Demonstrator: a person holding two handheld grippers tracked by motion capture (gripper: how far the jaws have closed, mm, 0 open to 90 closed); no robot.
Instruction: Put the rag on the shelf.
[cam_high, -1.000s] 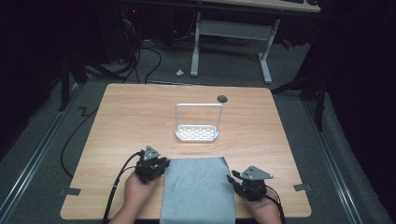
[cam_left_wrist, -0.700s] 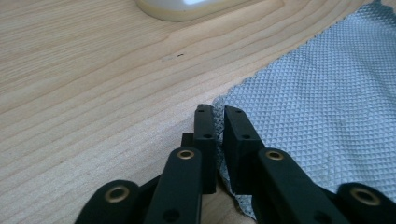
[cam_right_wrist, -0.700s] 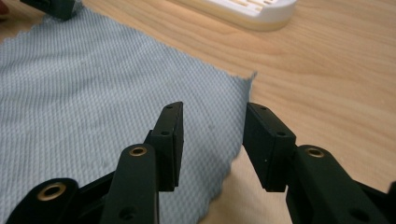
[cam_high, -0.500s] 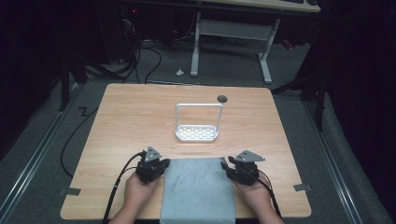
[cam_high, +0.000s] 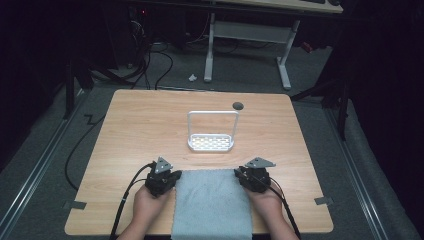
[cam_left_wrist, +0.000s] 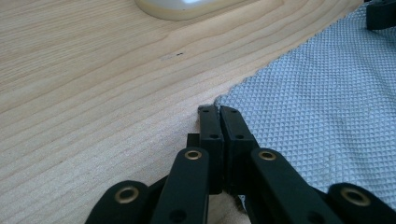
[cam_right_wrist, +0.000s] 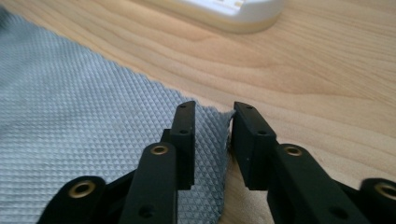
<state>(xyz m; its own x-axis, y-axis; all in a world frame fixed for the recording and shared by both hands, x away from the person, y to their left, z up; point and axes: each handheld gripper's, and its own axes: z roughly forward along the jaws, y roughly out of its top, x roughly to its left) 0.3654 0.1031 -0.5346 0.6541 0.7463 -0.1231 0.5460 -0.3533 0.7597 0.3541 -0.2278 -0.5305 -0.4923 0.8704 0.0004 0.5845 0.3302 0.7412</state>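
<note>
Grey waffle-weave cloth is lying at the lower centre of the tabletop. We are seeing the right tongs, newly arrived at its far right corner, closing with that corner between the still-parted jaws. The left tongs are pressed together at the far left corner, apparently pinching its edge, so a two-corner lift is nearly ready.

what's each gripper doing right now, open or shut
Left gripper: shut, at the far left corner of the grey waffle-weave cloth.
Right gripper: jaws just been closing, cloth corner between them, not yet pinched.
</note>
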